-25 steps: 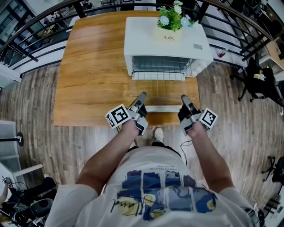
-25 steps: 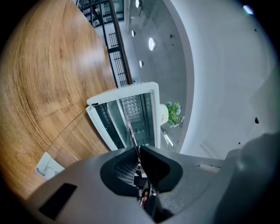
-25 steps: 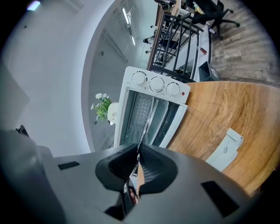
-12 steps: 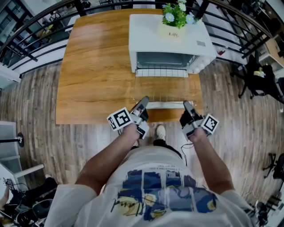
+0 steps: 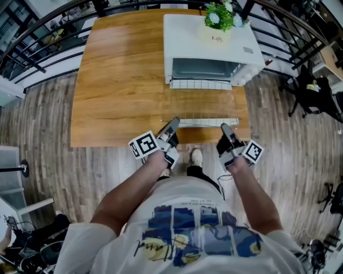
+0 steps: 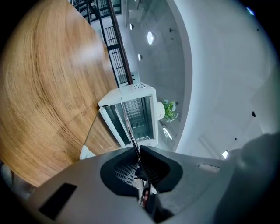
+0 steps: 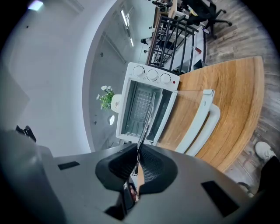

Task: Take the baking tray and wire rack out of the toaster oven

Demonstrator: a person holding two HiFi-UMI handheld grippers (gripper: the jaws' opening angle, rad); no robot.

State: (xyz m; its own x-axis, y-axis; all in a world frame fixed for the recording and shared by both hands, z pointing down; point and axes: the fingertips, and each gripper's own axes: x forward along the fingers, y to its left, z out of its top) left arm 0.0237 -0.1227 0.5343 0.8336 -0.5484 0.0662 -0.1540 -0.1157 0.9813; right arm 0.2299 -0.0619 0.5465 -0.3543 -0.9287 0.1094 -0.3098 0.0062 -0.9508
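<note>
Ahead of your left gripper [image 5: 173,123] and right gripper [image 5: 224,129], both pinching its near edge, what looks like the thin metal wire rack [image 6: 129,129] runs level toward the white box-shaped toaster oven [image 5: 209,40]; pull straight back, both hands evenly

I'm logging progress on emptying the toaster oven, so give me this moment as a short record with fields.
Oven: white toaster oven on the wooden table, flowers on top
Door: glass door folded down open
Rack: wire rack poking out of the opening
Left hand-held gripper: jaws together, nothing held, near the door handle
Right hand-held gripper: jaws together, nothing held, near the door handle
</note>
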